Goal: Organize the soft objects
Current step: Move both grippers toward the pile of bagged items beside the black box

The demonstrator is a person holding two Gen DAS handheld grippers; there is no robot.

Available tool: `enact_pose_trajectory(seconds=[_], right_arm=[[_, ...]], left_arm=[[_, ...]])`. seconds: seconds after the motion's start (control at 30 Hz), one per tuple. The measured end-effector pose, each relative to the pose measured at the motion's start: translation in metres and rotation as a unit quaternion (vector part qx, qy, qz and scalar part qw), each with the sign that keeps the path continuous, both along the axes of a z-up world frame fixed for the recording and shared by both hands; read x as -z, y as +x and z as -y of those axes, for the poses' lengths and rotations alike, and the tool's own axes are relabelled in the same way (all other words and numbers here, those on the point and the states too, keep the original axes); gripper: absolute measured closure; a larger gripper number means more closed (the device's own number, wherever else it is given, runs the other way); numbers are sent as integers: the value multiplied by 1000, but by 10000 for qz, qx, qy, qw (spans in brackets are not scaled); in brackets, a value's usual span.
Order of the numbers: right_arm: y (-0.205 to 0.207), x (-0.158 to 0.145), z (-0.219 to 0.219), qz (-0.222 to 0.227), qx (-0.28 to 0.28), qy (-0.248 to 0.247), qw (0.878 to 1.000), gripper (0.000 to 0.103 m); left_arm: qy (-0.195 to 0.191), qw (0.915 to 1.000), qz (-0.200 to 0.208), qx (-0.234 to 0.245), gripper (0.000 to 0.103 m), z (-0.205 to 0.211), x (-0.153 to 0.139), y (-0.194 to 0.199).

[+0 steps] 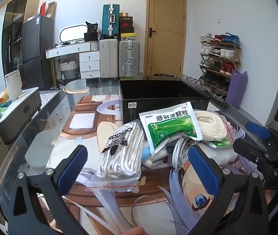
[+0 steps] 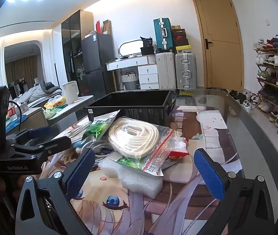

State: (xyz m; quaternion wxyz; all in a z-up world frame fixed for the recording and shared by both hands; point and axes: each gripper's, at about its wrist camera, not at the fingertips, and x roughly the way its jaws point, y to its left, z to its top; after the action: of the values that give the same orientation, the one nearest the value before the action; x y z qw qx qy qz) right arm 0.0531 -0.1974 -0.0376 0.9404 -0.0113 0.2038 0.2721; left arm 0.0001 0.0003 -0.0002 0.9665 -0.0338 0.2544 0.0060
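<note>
The green medicine sachet (image 1: 169, 128) lies over the middle of the heap, so the coiled white cable (image 1: 180, 149) beneath it shows only as a few loops, and a small blue-and-white soft thing (image 1: 147, 156) can't be made out. A second green packet (image 2: 128, 161) peeks from under the bagged cream rope (image 2: 137, 137), its print hidden. The red packet (image 2: 178, 153) is half covered by that bag. The black box (image 1: 158, 99) hides its inside from here. The small print on its side is too fine to read.
</note>
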Motion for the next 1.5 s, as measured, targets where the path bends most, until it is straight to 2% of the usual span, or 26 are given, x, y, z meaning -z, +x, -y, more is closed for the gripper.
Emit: enact_pose_trajectory(seconds=[0.1, 0.17, 0.57, 1.5], right_arm=[[2, 1, 2, -48, 40, 27, 10000, 0], [-1, 1, -2, 24, 1, -58, 10000, 0], [0, -9, -10, 143, -63, -159, 9998, 0], [3, -32, -21, 133, -486, -541, 9973, 0]], left_arm=[[-131, 9999, -55, 49, 0, -2, 1, 1], [-20, 10000, -65, 57, 0, -1, 1, 1], [13, 9999, 26, 136, 0, -5, -1, -2], [-92, 9998, 75, 138, 0, -9, -9, -3]])
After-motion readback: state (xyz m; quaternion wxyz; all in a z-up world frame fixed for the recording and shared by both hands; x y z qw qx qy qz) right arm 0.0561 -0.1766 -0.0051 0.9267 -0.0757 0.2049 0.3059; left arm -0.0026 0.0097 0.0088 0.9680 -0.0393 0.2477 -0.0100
